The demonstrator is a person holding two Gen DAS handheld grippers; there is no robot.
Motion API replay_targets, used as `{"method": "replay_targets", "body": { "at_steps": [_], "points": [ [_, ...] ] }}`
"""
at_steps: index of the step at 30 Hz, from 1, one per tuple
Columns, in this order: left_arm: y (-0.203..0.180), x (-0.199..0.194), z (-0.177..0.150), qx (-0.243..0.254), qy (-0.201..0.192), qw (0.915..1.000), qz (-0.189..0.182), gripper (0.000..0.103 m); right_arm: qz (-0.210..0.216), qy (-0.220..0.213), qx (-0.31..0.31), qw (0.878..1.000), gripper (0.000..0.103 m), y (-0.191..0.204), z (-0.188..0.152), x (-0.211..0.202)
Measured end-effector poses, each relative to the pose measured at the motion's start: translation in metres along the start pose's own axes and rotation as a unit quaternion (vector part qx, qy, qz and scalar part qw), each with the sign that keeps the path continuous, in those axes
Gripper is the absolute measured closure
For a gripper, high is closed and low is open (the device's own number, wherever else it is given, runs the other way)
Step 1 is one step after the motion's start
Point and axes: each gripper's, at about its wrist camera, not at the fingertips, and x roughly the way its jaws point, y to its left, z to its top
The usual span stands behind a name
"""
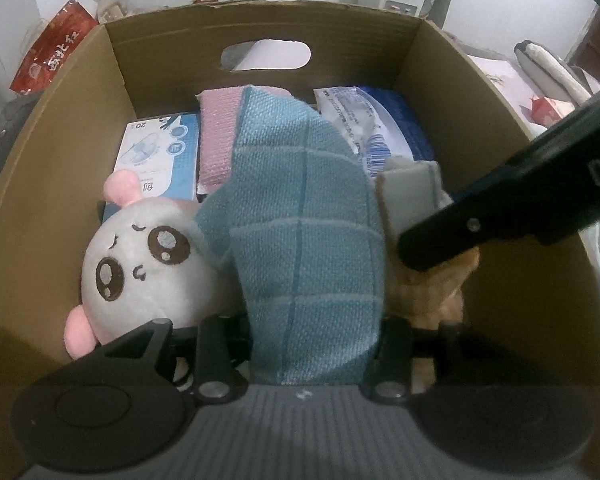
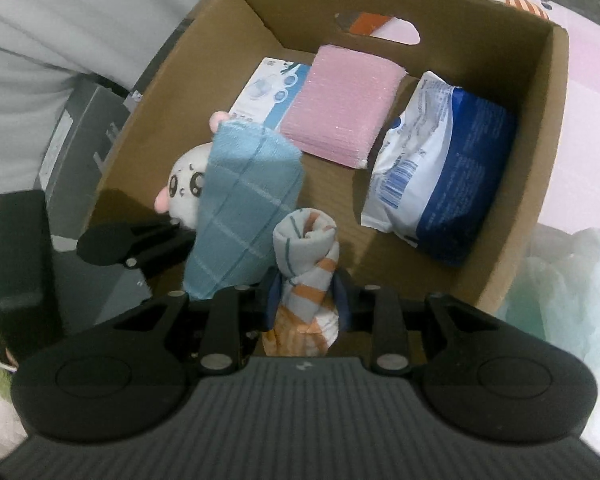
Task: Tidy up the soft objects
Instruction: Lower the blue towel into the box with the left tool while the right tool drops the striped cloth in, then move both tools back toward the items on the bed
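Note:
My left gripper [image 1: 312, 344] is shut on a blue checked towel [image 1: 304, 224] and holds it upright inside the cardboard box [image 1: 60, 184]. My right gripper [image 2: 306, 304] is shut on a rolled white and orange striped towel [image 2: 308, 264] just over the box's near wall. The blue towel also shows in the right wrist view [image 2: 240, 208], left of the striped roll. A white plush toy with pink ears [image 1: 140, 268] lies in the box's near left corner, partly behind the blue towel. The right gripper's arm [image 1: 520, 204] crosses the left wrist view from the right.
In the box lie a pink sponge pad [image 2: 340, 108], a white and blue carton [image 2: 268, 92] and a blue and white plastic pack [image 2: 444, 172]. A red bag [image 1: 52, 48] lies beyond the box's far left. A pink surface [image 2: 580, 100] lies right of the box.

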Motion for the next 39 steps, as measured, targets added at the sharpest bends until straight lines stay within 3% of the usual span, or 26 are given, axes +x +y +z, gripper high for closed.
{"method": "replay_targets", "body": {
  "at_steps": [7,12,19,26,34,39],
  "points": [
    [0.000,-0.001,0.001,-0.003,0.002,1.0000,0.003,0.057,0.009,-0.011,0.018,1.000,0.067,-0.004,0.007,0.004],
    [-0.004,-0.001,0.000,-0.001,0.002,1.0000,0.009,0.056,0.025,-0.047,0.020,0.998,0.052,-0.004,0.006,-0.015],
    [-0.012,-0.003,0.002,0.004,-0.001,0.9999,0.013,0.047,0.080,-0.113,0.020,0.990,0.052,-0.011,-0.015,-0.068],
    [-0.022,-0.014,0.005,0.003,-0.015,0.9999,0.006,0.025,0.114,-0.168,0.058,0.977,0.050,-0.052,-0.067,-0.119],
    [-0.033,-0.042,0.005,-0.003,-0.038,0.9992,0.008,0.023,0.124,-0.233,0.129,0.956,0.047,-0.117,-0.146,-0.171],
    [-0.046,-0.080,-0.003,0.002,-0.077,0.9969,0.017,0.023,0.132,-0.297,0.175,0.929,0.039,-0.157,-0.210,-0.204]
  ]
}}
